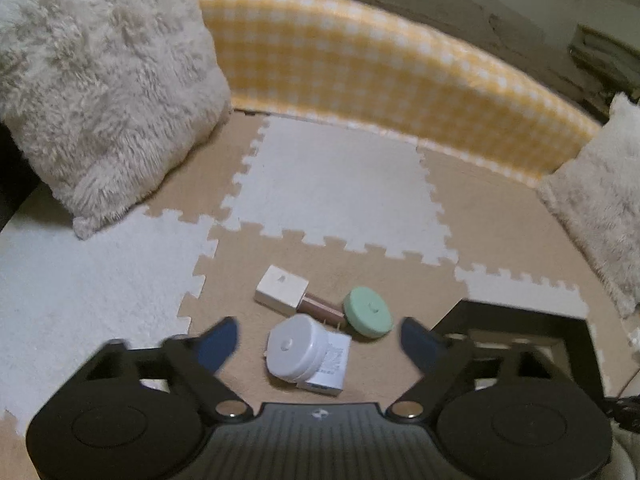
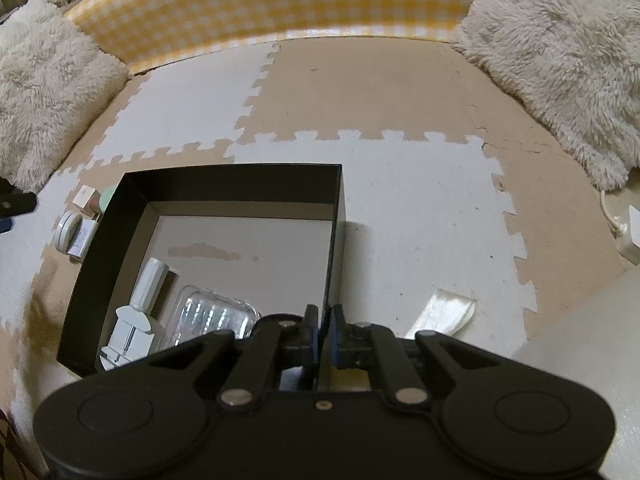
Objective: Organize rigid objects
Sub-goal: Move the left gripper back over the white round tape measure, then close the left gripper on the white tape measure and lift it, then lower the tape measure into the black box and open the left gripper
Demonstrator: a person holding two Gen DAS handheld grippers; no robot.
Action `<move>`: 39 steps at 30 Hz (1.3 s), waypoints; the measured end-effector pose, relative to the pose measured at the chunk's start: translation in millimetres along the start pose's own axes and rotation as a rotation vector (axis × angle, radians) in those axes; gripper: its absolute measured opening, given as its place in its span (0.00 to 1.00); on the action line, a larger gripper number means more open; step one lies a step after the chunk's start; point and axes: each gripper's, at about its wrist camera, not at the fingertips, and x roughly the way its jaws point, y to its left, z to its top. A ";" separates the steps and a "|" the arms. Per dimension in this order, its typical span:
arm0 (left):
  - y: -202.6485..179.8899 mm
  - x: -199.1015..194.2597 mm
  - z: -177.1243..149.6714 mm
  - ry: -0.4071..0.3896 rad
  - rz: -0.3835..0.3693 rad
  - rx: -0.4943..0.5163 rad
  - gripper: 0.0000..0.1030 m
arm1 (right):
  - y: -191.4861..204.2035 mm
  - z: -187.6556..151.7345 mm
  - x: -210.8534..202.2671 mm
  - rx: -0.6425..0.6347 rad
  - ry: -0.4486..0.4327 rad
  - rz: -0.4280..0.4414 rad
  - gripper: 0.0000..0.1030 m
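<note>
Currently two items lie inside the black box [image 2: 120,216], whose right wall the right gripper [image 2: 325,332] clamps, while the left gripper [image 1: 320,340] hovers spread apart over the white jar [image 1: 298,346], charger [image 1: 332,368], green disc [image 1: 368,311] and lip gloss [image 1: 296,292] awaiting transfer

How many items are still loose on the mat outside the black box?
4, clustered left of the black box: a white round case lying on a white charger, a mint round case, and a lip gloss tube with a square cream cap. Others may be hidden.
</note>
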 end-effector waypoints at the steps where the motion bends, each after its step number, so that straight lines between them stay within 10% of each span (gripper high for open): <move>1: 0.3 5.9 -1.7 0.013 0.001 0.003 0.66 | 0.0 0.0 0.1 -0.001 0.000 0.000 0.06; 13: 2.0 46.5 -13.8 0.049 0.033 0.071 0.33 | -0.5 -0.6 0.9 -0.003 0.002 0.001 0.06; 39: -6.6 0.5 -3.0 -0.047 -0.052 0.031 0.19 | -1.4 -0.1 1.2 -0.006 0.006 0.001 0.06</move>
